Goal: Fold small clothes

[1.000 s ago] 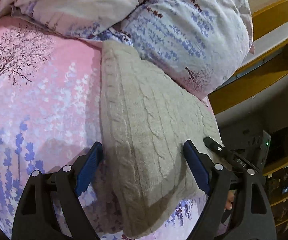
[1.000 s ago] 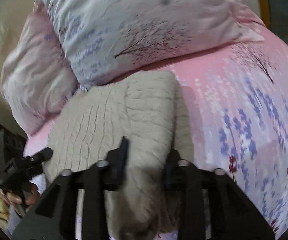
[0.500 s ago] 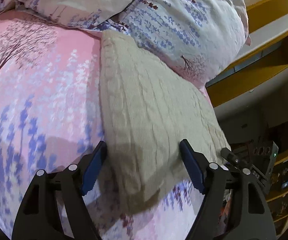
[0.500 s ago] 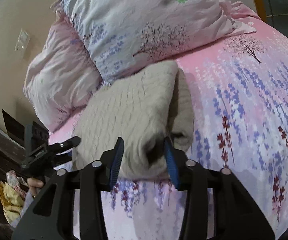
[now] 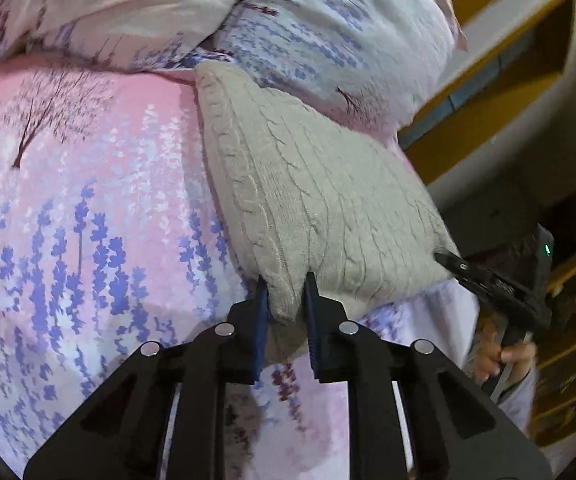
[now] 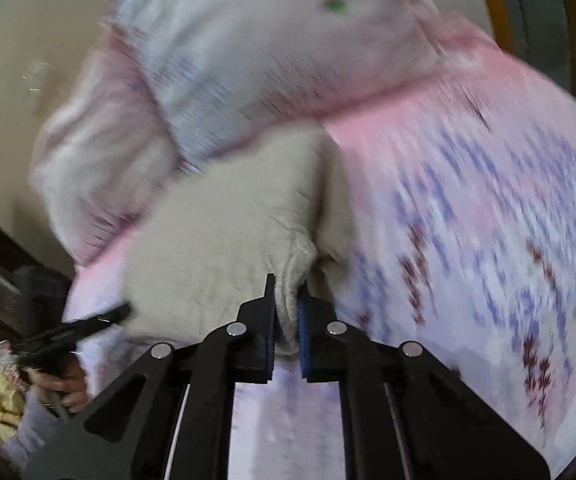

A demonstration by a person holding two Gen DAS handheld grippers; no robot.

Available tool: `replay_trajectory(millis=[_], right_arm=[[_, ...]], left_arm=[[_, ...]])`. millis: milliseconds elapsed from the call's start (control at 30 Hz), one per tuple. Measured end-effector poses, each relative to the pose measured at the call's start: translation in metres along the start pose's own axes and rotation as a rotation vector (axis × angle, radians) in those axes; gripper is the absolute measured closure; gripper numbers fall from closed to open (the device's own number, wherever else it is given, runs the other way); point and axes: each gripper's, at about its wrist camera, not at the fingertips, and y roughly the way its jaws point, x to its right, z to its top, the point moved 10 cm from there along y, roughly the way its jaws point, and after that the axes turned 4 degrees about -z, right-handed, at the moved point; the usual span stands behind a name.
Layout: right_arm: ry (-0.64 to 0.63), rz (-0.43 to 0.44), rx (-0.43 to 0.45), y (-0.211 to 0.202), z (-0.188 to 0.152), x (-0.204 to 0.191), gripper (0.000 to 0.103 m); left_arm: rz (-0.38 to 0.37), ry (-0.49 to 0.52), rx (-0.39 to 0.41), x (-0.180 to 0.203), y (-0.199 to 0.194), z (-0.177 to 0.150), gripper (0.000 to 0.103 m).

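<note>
Both grippers, spread a second ago, have been closed on the near corners of the sweater [image 5: 320,200]: left gripper [image 5: 286,300] closing, right gripper [image 6: 286,312] pinching. Sweater is seen folded on the bed [image 5: 88,240]; only a final fold or placement is judged left.

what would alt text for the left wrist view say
The left gripper is closing on the near corner of a folded beige knit sweater, which lies on a pink floral bedsheet. Matching pillows sit behind it, and the right gripper meets the sweater's other near corner at right.
</note>
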Motion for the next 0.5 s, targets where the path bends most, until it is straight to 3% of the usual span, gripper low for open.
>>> replay_trajectory(millis=[133, 167, 200, 233, 267, 300, 367, 500], right_arm=[[0.019, 0.025, -0.005, 0.002, -0.003, 0.004, 0.092], [0.011, 0.024, -0.006, 0.000, -0.003, 0.003, 0.086], [0.005, 0.023, -0.002, -0.003, -0.001, 0.003, 0.073], [0.011, 0.028, 0.013, -0.009, 0.004, 0.002, 0.055], [0.023, 0.046, 0.027, -0.013, 0.010, 0.002, 0.046], [0.042, 0.072, 0.046, -0.018, 0.018, 0.002, 0.034], [0.075, 0.127, 0.056, -0.017, 0.035, 0.001, 0.032], [0.167, 0.157, -0.021, 0.016, 0.054, 0.011, 0.030]], left_arm=[[-0.030, -0.018, 0.002, -0.003, 0.002, 0.000, 0.086], [-0.042, -0.029, 0.006, -0.003, 0.001, 0.001, 0.085], [-0.055, -0.048, 0.023, -0.004, -0.002, 0.004, 0.077], [-0.054, -0.066, 0.050, -0.006, -0.006, 0.009, 0.057], [-0.054, -0.090, 0.086, -0.010, -0.012, 0.016, 0.043], [-0.053, -0.110, 0.117, -0.013, -0.016, 0.022, 0.019], [-0.048, -0.147, 0.159, -0.019, -0.021, 0.036, 0.014], [0.009, -0.169, 0.132, -0.025, -0.005, 0.054, 0.013]])
